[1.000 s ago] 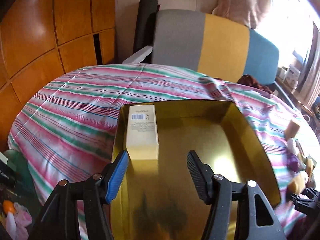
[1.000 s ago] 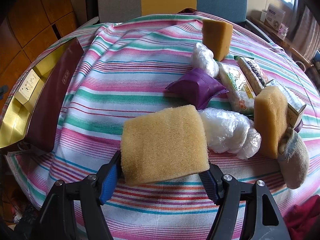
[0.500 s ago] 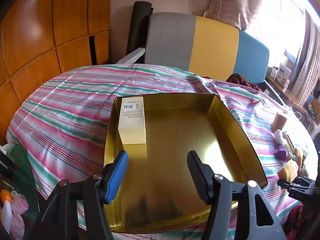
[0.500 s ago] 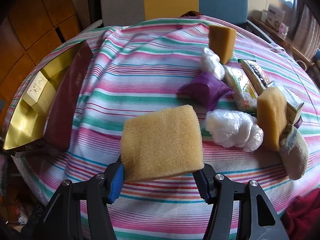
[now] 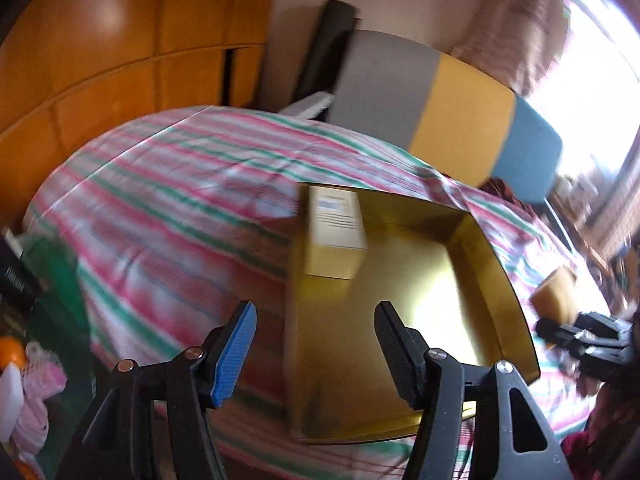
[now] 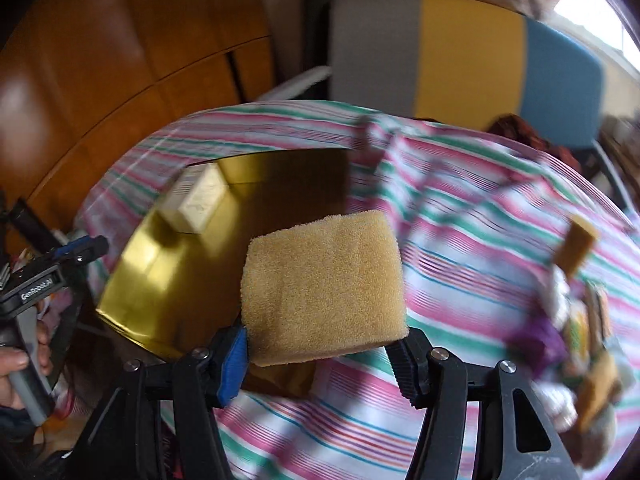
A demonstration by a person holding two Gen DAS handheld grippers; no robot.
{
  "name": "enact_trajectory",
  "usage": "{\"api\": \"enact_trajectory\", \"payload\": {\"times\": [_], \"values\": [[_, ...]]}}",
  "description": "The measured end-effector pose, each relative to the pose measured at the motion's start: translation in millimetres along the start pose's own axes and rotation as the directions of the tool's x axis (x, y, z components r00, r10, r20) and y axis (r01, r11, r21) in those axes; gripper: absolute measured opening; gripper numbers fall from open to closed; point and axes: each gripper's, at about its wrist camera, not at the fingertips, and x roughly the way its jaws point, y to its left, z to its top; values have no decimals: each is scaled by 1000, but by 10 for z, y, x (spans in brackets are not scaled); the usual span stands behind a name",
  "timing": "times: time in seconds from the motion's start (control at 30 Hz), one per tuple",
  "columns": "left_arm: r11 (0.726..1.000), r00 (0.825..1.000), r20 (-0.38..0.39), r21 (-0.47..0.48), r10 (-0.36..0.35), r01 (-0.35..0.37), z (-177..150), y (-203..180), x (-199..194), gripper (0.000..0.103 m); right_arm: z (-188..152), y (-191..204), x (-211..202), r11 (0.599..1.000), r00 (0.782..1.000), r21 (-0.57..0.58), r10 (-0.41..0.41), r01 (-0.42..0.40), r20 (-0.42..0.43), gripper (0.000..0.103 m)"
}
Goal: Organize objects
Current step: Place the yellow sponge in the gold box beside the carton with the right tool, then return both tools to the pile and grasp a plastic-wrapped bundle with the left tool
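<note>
Right wrist view: your right gripper point(image 6: 320, 344) clamps a sponge point(image 6: 324, 286) near the gold box point(image 6: 132, 280), one carton point(image 6: 196, 198) inside, more items point(image 6: 576, 332) waiting; left gripper point(image 5: 314, 344) jaws apart, empty.

Right gripper point(image 6: 322, 354) is clamped on the yellow sponge point(image 6: 324, 284), angled downward, while the left gripper point(image 5: 316, 344) tilts down, fingers spread on nothing.

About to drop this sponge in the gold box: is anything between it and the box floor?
Nothing visible blocks it. The sponge, pinched in the right gripper, hangs by the gold box. Only a cream carton lies in its far corner; the floor is otherwise bare.
</note>
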Motion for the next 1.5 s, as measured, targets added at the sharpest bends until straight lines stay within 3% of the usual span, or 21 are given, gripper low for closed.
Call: {"api": "enact_trajectory", "payload": {"times": [0.1,0.23,0.57,0.63,0.93,1.3,1.5], "values": [[997,1000,-16,-74,15,-16,5,275,-17,62,171,385,300,991,996,-105,82,-86,-41,62],[991,1000,-18,-132,25,-27,-2,502,-24,62,282,851,710,975,985,-168,125,-144,-117,62],[988,999,-37,-153,4,-10,-23,586,59,62,493,1650,1495,943,961,-265,135,-199,-241,65],[988,999,-37,-152,4,-9,-27,582,57,62,517,1734,1551,935,958,-278,153,-220,-243,74],[992,999,-46,-128,-12,6,-68,463,103,62,477,1506,1251,950,965,-203,208,-239,-162,103],[996,995,-63,-30,-82,80,-148,70,79,62,247,1183,694,974,989,-172,144,-148,-35,103],[993,991,-65,28,-113,115,-176,-184,43,68,121,852,407,988,993,-103,120,-117,19,103]]}}
